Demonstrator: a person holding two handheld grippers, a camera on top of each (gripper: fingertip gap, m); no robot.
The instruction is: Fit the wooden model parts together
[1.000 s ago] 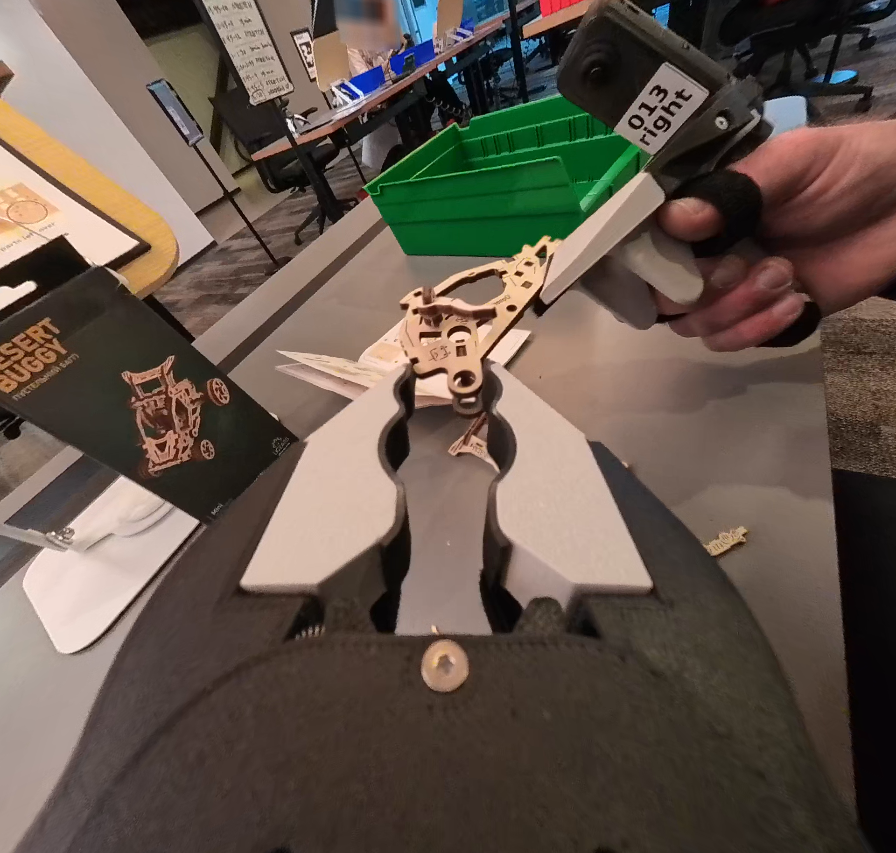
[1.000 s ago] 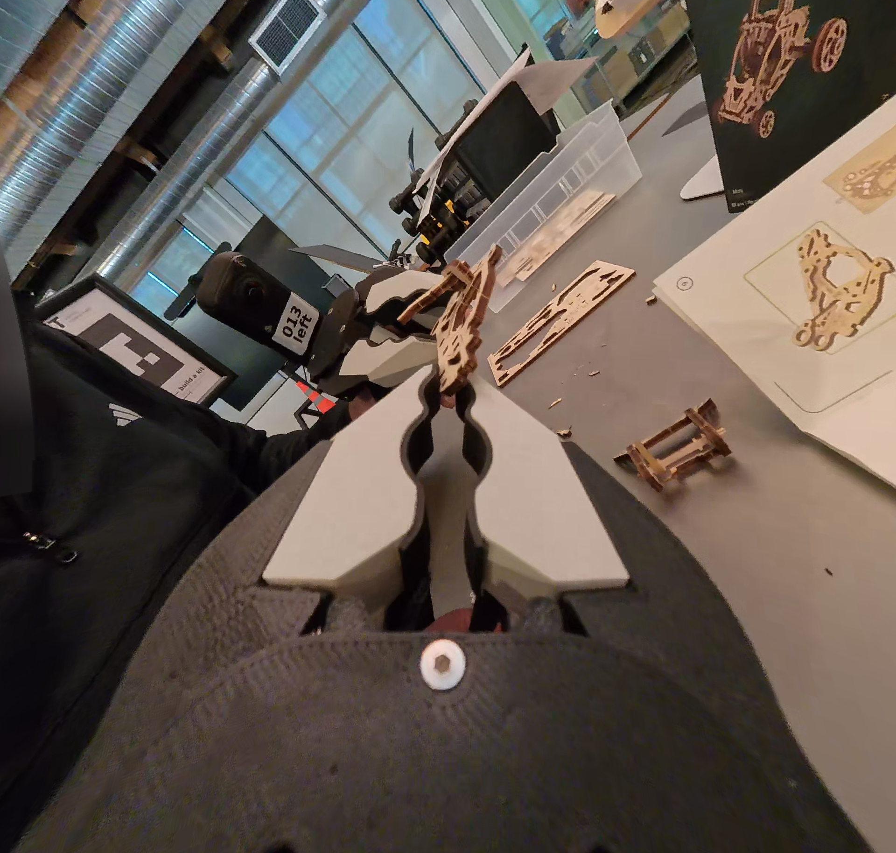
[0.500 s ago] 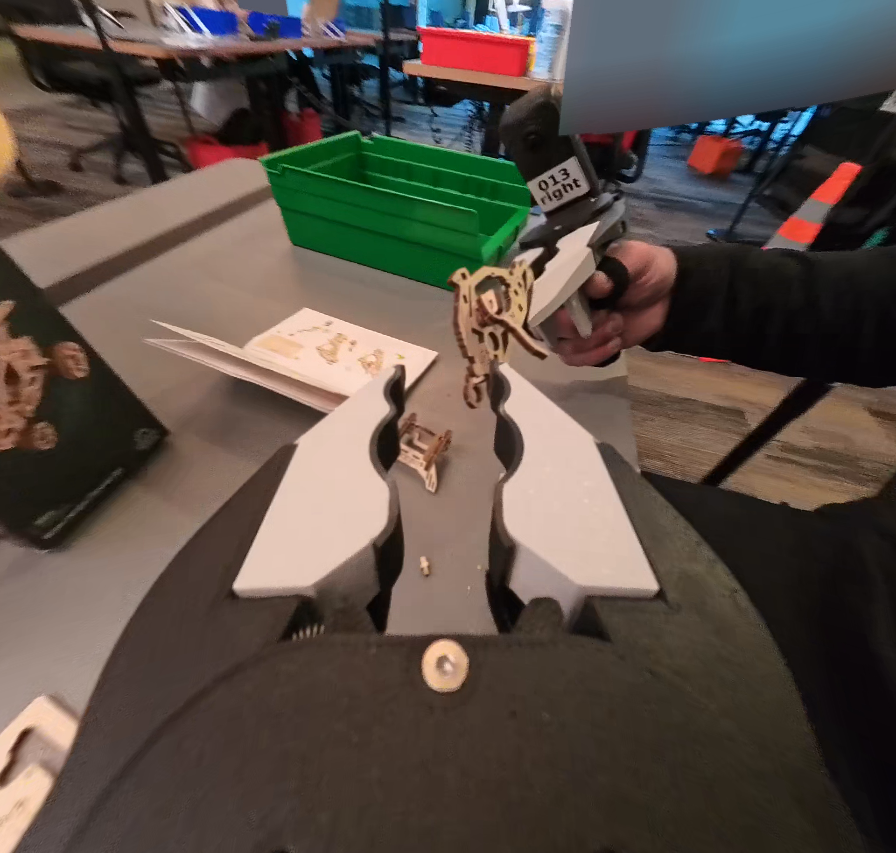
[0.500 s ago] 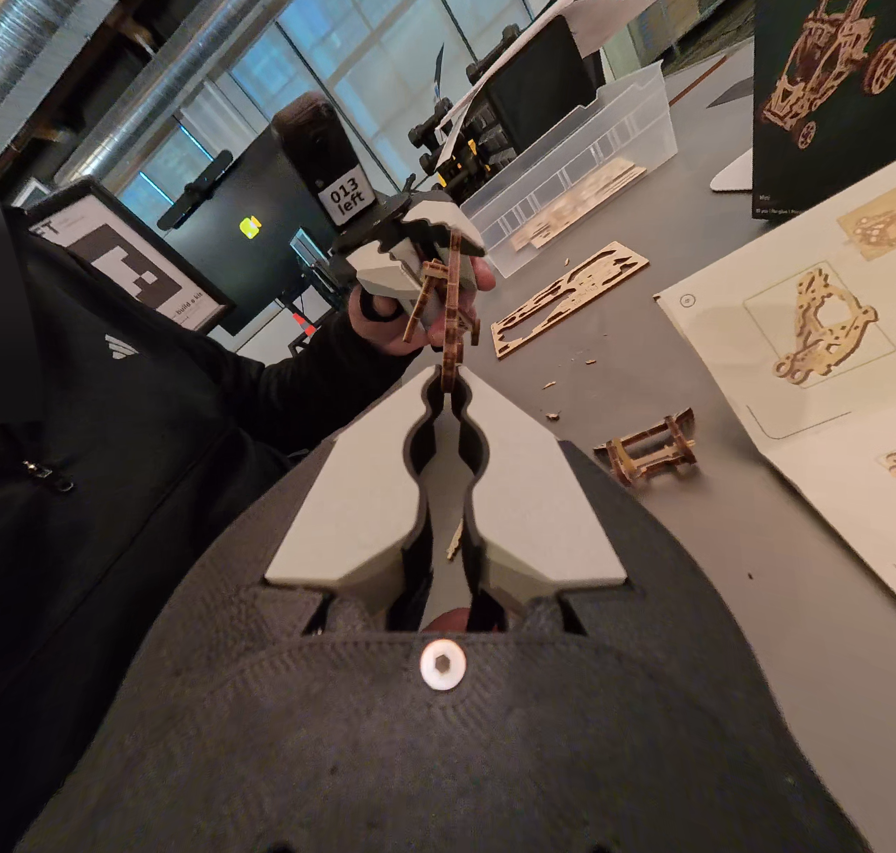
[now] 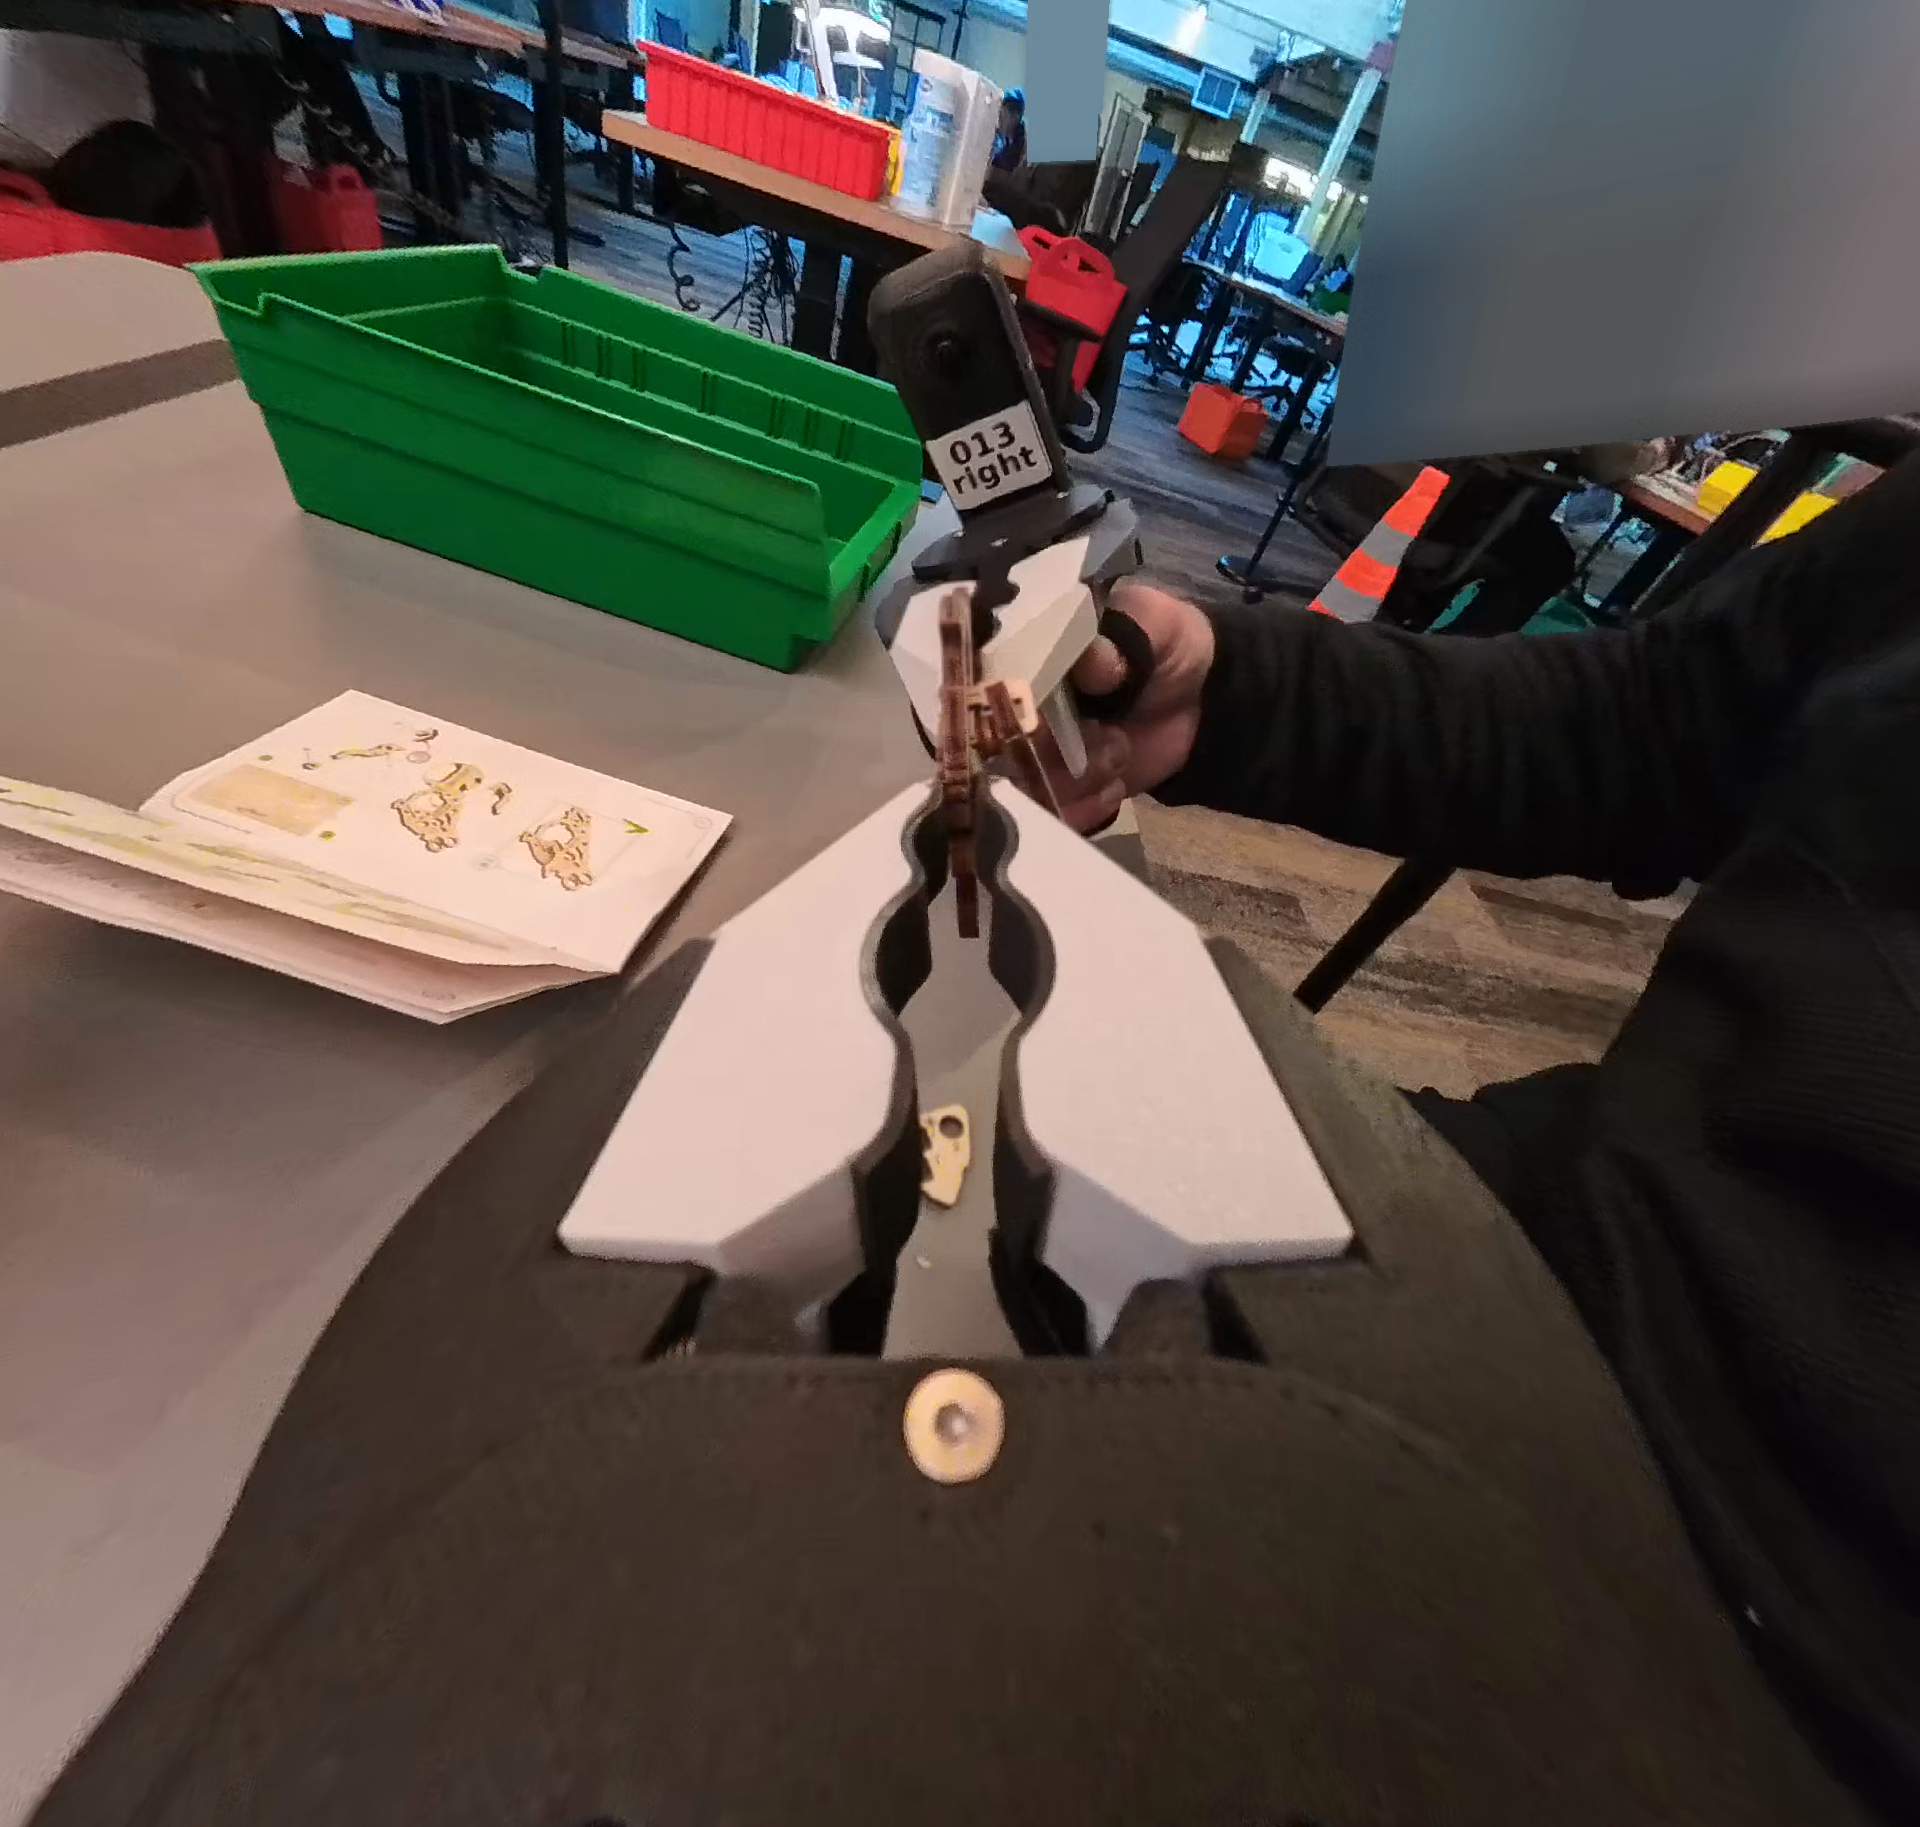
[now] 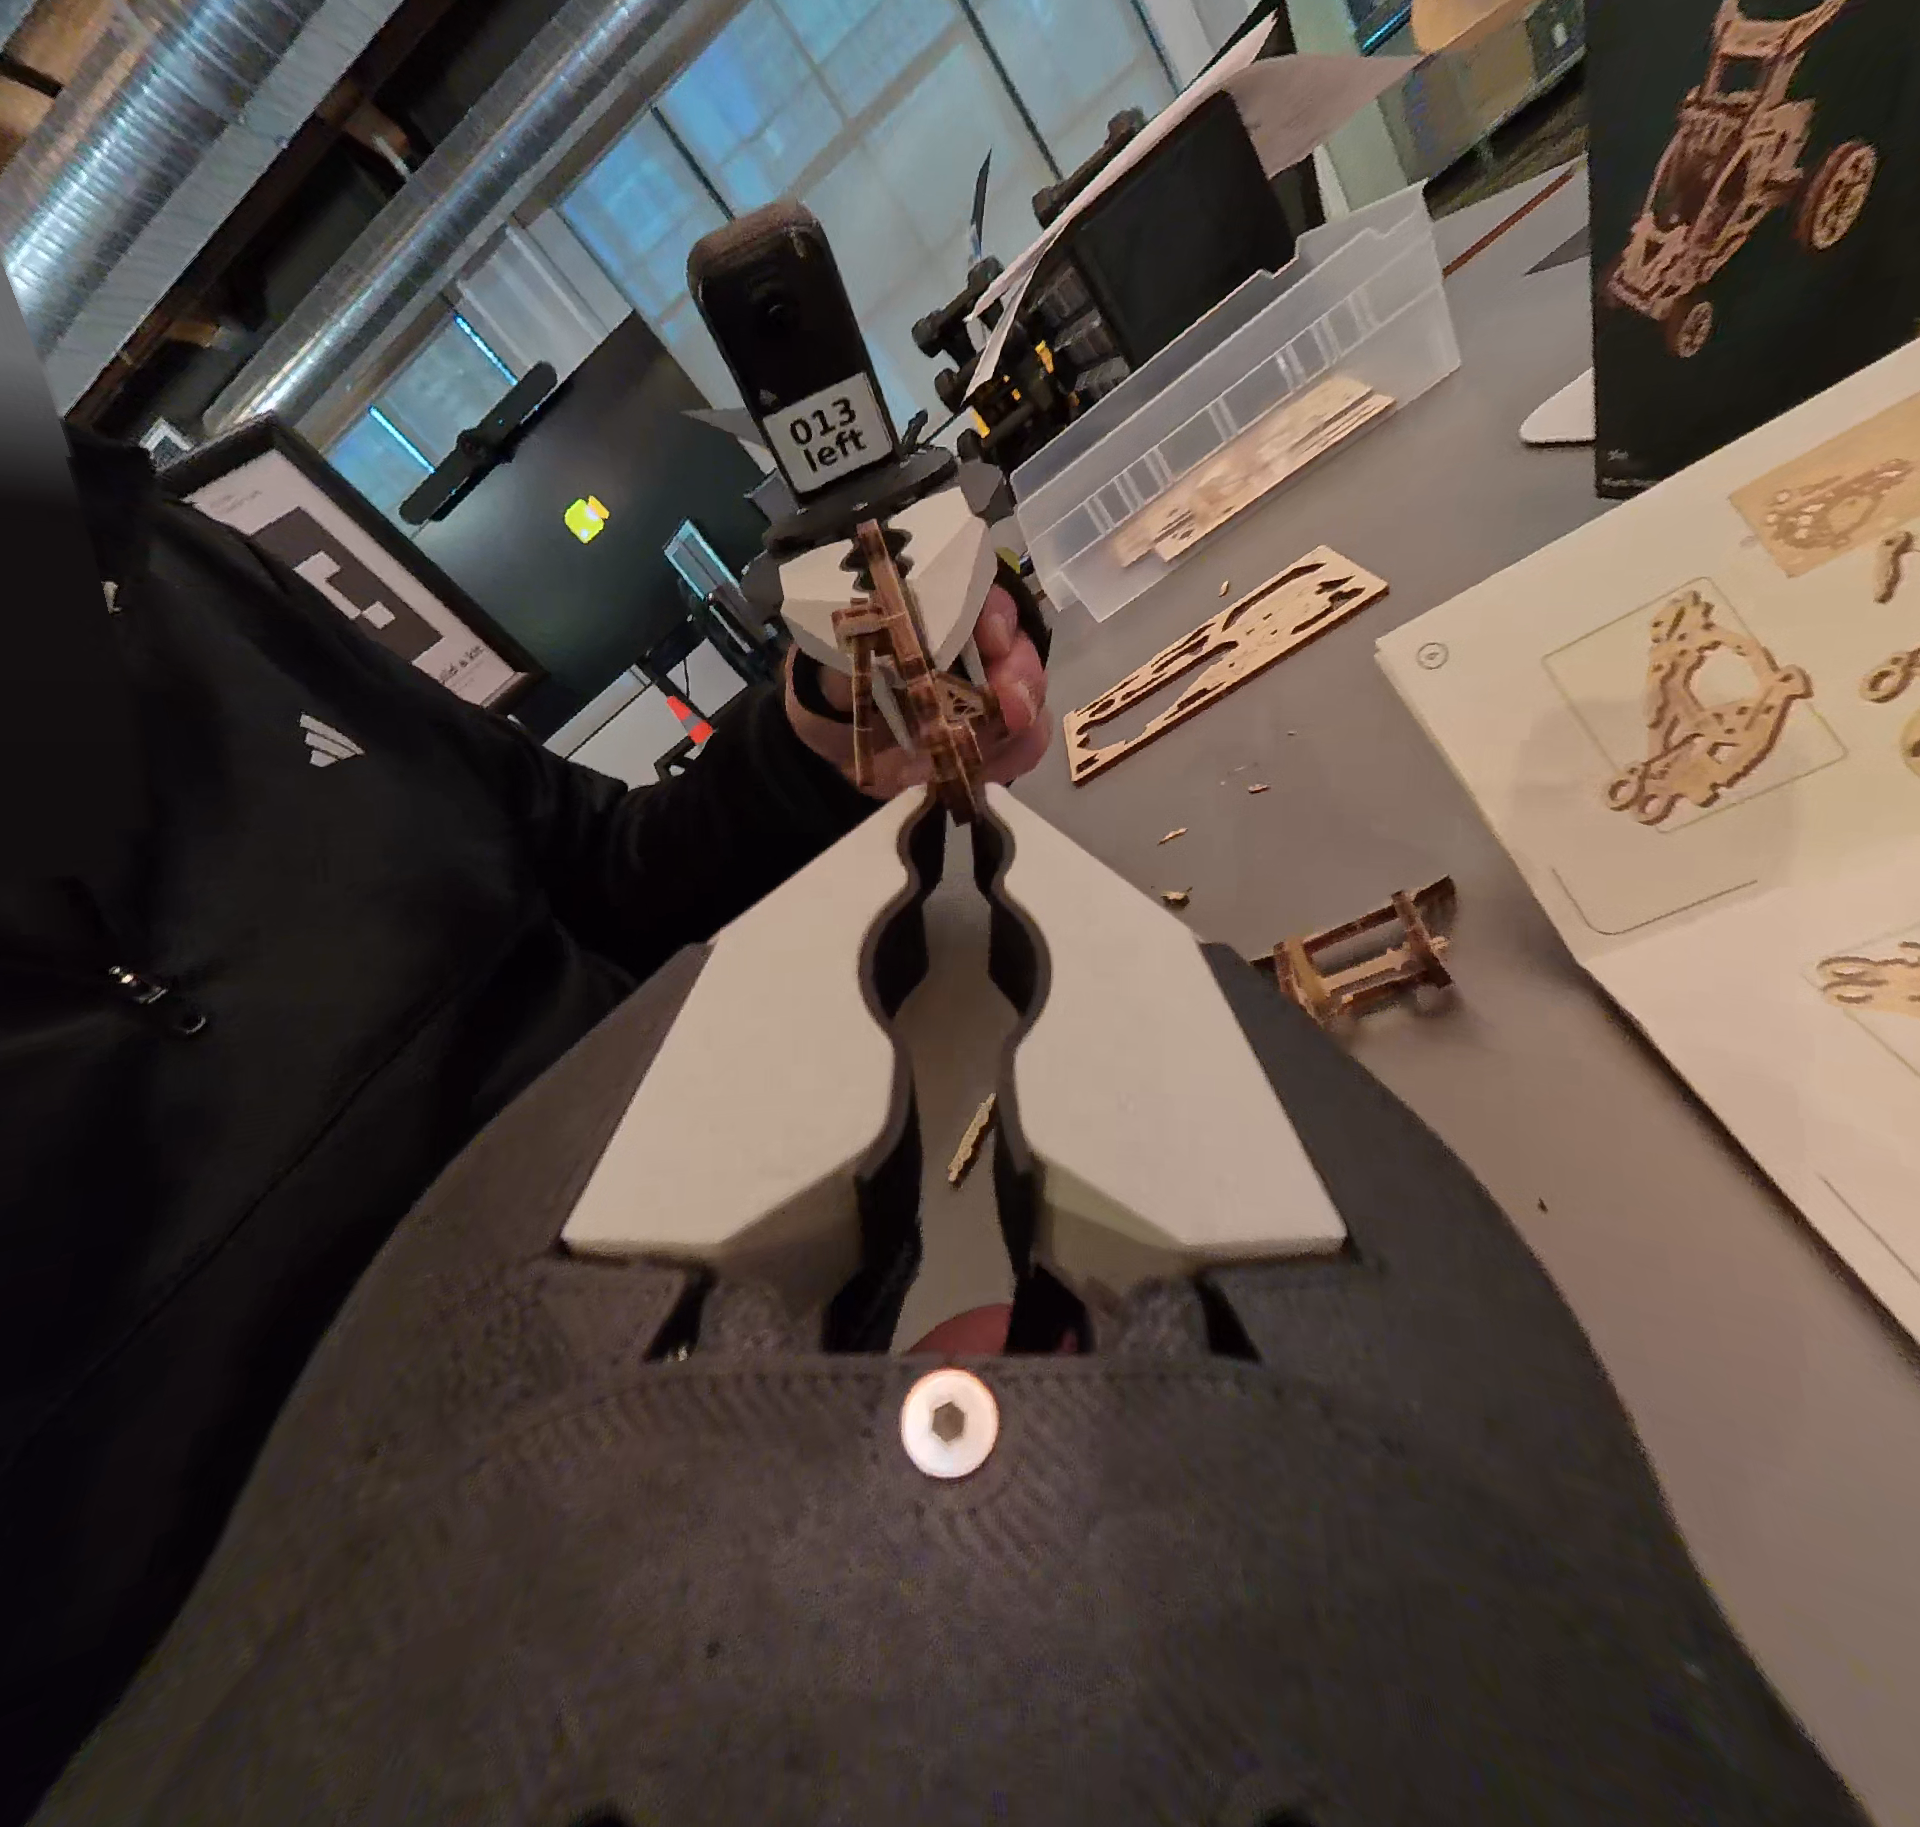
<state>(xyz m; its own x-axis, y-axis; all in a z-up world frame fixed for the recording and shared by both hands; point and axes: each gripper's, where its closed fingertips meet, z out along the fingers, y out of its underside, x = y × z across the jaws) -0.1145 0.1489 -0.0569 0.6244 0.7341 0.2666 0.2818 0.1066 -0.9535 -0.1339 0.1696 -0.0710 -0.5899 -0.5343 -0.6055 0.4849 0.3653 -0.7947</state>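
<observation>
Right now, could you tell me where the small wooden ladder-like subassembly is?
In the right wrist view, the subassembly lies on the grey table, right of the right gripper, beside the instruction sheet.

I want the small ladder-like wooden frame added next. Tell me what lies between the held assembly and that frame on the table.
Nothing visible does. The small frame lies alone on bare grey table, right of the right tool. Both tools grip the wooden assembly; the left tool must release.

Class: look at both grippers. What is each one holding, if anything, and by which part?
Both hold the same wooden model frame, seen edge-on between them. The left gripper clamps one end; the right gripper clamps the opposite end.
</observation>
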